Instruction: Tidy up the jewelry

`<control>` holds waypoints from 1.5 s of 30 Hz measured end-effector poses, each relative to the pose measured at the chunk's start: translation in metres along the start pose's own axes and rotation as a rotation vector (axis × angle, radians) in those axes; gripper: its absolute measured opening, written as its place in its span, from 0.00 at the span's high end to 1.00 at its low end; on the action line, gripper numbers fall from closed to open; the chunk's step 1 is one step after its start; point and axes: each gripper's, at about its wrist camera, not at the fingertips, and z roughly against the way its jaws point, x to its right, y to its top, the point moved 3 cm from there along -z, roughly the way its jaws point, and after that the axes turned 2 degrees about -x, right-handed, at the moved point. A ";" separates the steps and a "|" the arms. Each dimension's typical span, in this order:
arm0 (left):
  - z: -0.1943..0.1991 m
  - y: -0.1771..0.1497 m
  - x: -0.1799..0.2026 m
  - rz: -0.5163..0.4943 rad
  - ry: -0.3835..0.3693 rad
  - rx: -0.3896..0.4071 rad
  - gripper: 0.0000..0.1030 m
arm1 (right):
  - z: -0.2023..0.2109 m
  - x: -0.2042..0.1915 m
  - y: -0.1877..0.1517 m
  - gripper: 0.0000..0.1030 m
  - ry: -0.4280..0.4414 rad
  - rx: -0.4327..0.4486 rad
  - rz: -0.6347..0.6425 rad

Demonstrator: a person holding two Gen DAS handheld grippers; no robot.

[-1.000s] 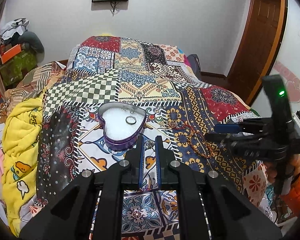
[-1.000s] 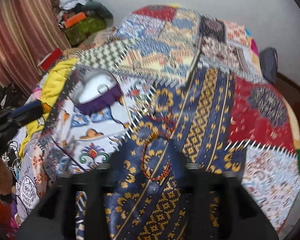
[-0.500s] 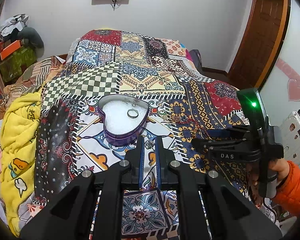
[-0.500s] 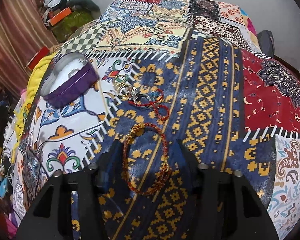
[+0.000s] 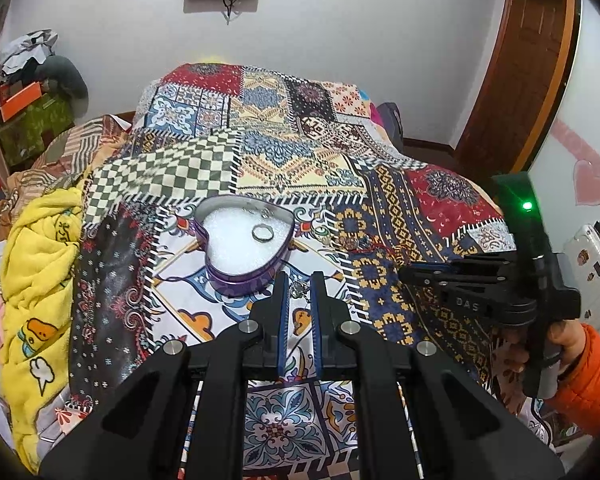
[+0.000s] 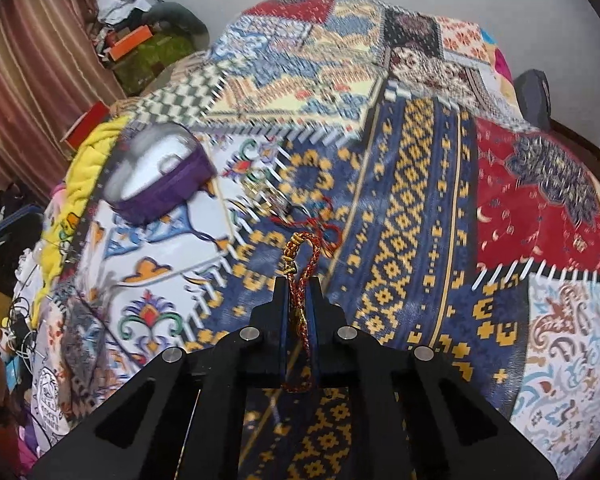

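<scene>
A purple heart-shaped tin [image 5: 240, 276] [image 6: 164, 196] lined with white foam sits on the patchwork quilt [image 5: 284, 168]. A silver ring [image 5: 262, 233] lies inside it. My left gripper [image 5: 300, 282] hovers just in front of the tin, shut, and a small silver charm [image 5: 298, 288] on a fine chain appears pinched at its tips. My right gripper [image 6: 298, 284] [image 5: 402, 272] is shut on a red-and-gold braided bracelet [image 6: 312, 248], which loops up beyond its fingers. A thin red string bracelet [image 6: 320, 224] and some silver pieces [image 6: 272, 200] lie on the blue-and-yellow patch ahead of it.
A yellow blanket [image 5: 40, 260] is bunched along the bed's left side, with clutter and boxes [image 5: 28, 112] behind. A wooden door [image 5: 520, 80] stands at the back right. A hand in an orange sleeve [image 5: 592, 376] holds the right gripper.
The right gripper, open astride the braided bracelet half a second ago, has shut on it and raised it off the quilt. The left gripper has hardly moved.
</scene>
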 end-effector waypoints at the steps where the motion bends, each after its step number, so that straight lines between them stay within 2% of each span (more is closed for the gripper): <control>1: 0.002 0.001 -0.001 0.001 0.004 0.006 0.92 | 0.004 -0.002 0.001 0.93 0.003 0.009 0.002; 10: 0.021 0.021 -0.013 0.000 0.043 0.074 0.92 | 0.030 -0.034 0.031 0.93 0.034 0.108 0.065; 17: 0.022 0.041 -0.030 0.016 0.067 0.115 0.92 | 0.028 -0.056 0.054 0.93 0.079 0.148 0.102; 22: 0.014 0.053 -0.044 0.039 0.051 0.124 0.92 | 0.020 -0.073 0.067 0.93 0.108 0.151 0.127; 31: -0.017 0.068 -0.063 0.055 0.009 0.078 0.92 | -0.017 -0.093 0.083 0.93 0.159 0.086 0.141; 45: -0.085 0.072 -0.085 0.063 -0.045 -0.059 0.92 | -0.058 -0.104 0.087 0.93 0.182 0.005 0.139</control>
